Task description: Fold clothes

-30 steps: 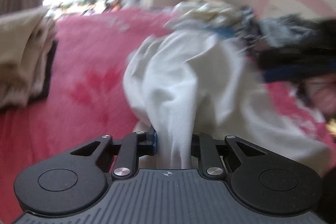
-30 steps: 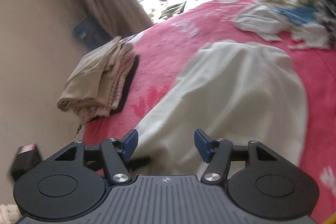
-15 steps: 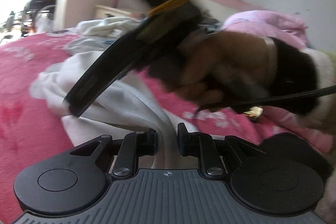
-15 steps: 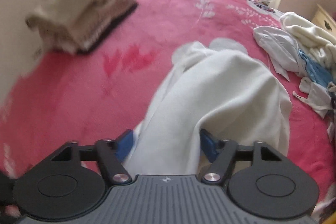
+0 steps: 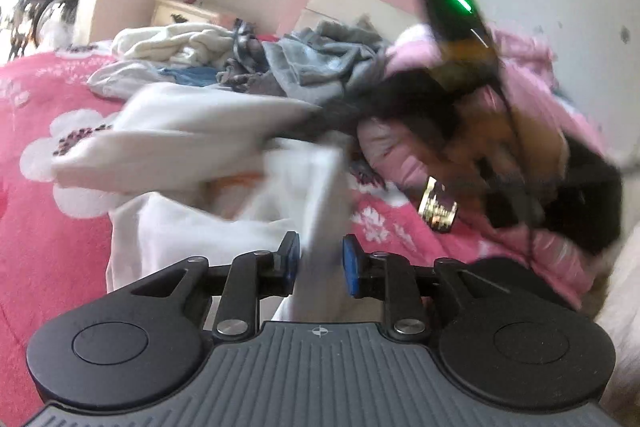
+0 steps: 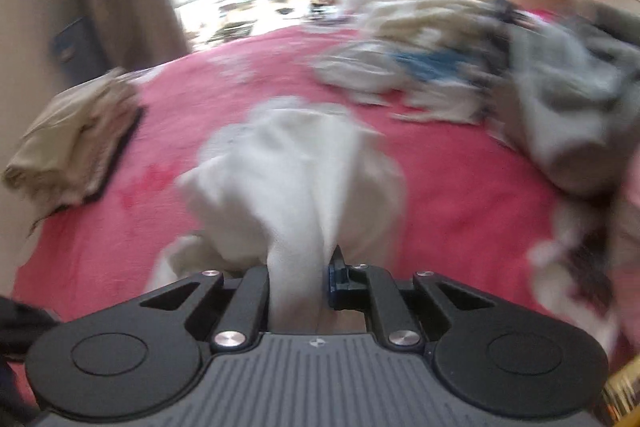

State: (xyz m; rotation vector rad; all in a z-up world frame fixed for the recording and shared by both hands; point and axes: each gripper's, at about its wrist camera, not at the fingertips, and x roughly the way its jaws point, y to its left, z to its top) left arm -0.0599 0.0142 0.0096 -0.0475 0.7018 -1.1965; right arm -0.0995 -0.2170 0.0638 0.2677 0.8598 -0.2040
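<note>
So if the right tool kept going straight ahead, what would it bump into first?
The white cloth itself. The right tool is closing with that cloth between its fingers, and the rest of the cloth is bunched right in front on the pink blanket. Past it is probably just blanket, though the picture is blurry.

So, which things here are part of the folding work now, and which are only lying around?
In use:
- white garment
- left hand-held gripper, jaws opening around the cloth
- right hand-held gripper, closing on it

Lying about:
- unfolded clothes pile
- folded beige stack
- pink blanket
</note>
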